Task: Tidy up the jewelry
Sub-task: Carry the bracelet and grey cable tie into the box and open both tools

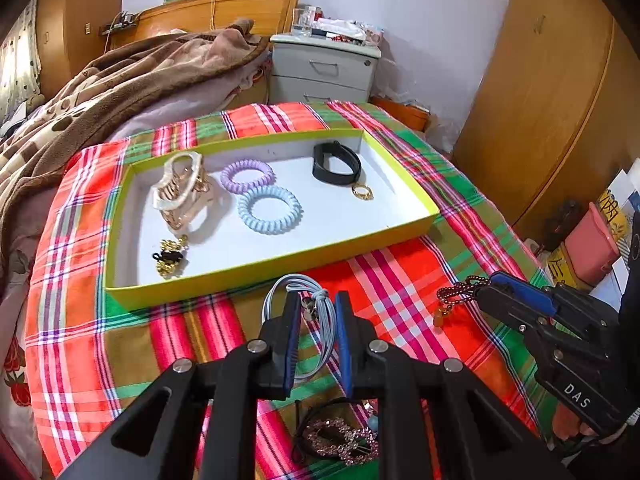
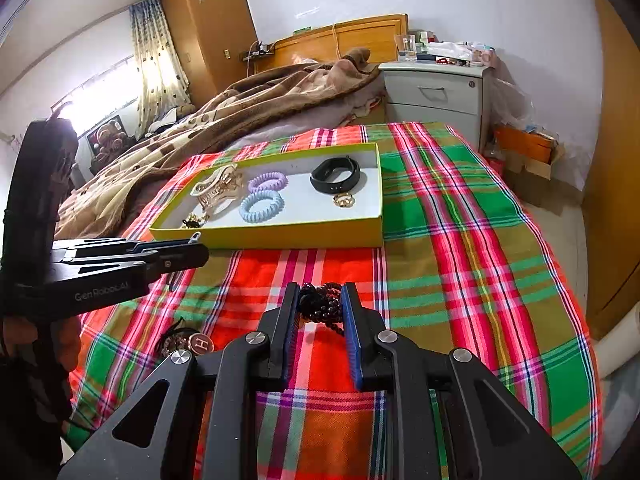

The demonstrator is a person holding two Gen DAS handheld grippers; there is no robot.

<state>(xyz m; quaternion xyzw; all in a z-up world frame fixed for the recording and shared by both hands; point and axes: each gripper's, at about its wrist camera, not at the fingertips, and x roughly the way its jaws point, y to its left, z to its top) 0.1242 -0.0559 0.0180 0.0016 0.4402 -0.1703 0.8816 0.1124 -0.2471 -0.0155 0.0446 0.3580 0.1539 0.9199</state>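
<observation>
Your left gripper (image 1: 318,306) is squeezed shut on a bunch of grey hair ties (image 1: 320,320). The loops stick out past the tips, just in front of the near wall of the yellow box (image 1: 256,276).

Your right gripper (image 2: 320,300) is squeezed shut on a dark red bead bracelet (image 2: 320,302). It hangs over the checked cloth (image 2: 460,260), near the box's near right corner.

The box sits in the middle of the cloth. Inside it, a big cream hair claw (image 1: 180,188) lies by the left wall. A purple coil tie (image 1: 247,176) and a blue coil tie (image 1: 269,210) touch each other in the middle. A black band (image 1: 336,162) lies near the far right corner, with a gold ring (image 1: 362,192) just in front of it. Small gold bits with a black loop (image 1: 172,258) lie in the near left corner.

By the near edge of the cloth lies a sparkly pink hair clip (image 1: 342,442).
</observation>
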